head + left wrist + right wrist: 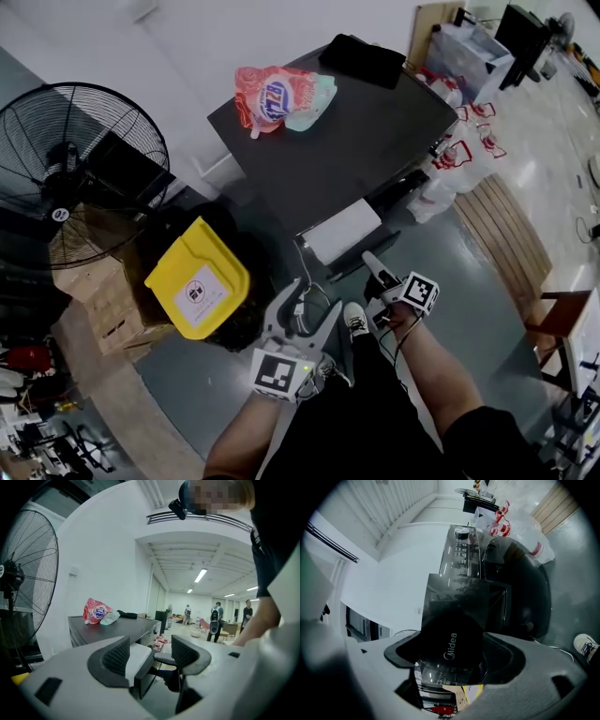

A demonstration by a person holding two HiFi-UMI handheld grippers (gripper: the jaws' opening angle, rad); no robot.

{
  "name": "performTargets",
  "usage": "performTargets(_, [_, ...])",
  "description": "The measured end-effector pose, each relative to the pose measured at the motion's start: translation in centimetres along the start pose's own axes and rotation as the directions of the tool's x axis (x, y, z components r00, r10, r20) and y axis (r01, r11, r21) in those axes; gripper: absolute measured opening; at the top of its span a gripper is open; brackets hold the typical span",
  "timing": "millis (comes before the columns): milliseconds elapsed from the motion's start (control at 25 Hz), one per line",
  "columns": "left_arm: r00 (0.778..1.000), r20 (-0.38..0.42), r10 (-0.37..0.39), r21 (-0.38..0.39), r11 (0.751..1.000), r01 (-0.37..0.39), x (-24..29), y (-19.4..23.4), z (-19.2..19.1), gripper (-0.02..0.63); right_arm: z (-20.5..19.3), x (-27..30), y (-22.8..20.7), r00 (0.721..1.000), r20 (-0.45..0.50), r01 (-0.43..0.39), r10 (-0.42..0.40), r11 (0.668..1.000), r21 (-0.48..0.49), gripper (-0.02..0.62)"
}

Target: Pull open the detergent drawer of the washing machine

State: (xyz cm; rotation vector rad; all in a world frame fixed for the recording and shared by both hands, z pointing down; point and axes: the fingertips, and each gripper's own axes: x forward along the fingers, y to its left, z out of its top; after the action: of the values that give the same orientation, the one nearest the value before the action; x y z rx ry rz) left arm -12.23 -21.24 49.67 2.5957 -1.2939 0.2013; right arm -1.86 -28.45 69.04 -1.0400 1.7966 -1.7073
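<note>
The washing machine (347,122) has a dark top and stands against the white wall. Its detergent drawer (345,232) sticks out from the front and shows a white inside. My right gripper (372,262) is shut on the drawer's dark front panel (452,644), which carries a Midea logo and fills the gap between the jaws. My left gripper (305,314) hangs open to the left of the drawer, a little way off and holding nothing. In the left gripper view the pulled-out drawer (138,656) shows between the open jaws.
A pink detergent bag (281,97) and a black item (364,59) lie on the machine's top. A large fan (80,169), a yellow-lidded bin (197,278) and cardboard boxes (103,300) stand at the left. White plastic bags (459,155) and a wooden bench (511,239) are at the right.
</note>
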Motion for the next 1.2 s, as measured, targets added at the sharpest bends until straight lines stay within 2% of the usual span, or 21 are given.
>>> performTargets(560, [0.999, 0.008, -0.035, 0.014, 0.999, 0.035, -1.3, -1.7, 0.0, 0.255, -0.8, -3.2, -0.4, 0.999, 0.042, -0.002, 0.000, 0.999, 0.033, 0.396])
performTargets(1000, [1.000, 0.003, -0.019, 0.020, 1.000, 0.019, -2.7, -1.9, -0.6, 0.255, -0.5, -3.3, -1.0, 0.998, 0.062, 0.009, -0.011, 0.999, 0.032, 0.403])
performTargets(1120, [1.000, 0.021, -0.015, 0.025, 1.000, 0.015, -3.2, -1.8, 0.0, 0.256, -0.5, -3.5, -1.0, 0.997, 0.064, 0.043, -0.042, 0.999, -0.006, 0.417])
performTargets(1200, [0.999, 0.038, -0.012, 0.030, 1.000, 0.011, -3.8, -1.8, 0.5, 0.256, -0.5, -3.5, -0.2, 0.999, 0.050, 0.025, -0.021, 0.996, -0.082, 0.414])
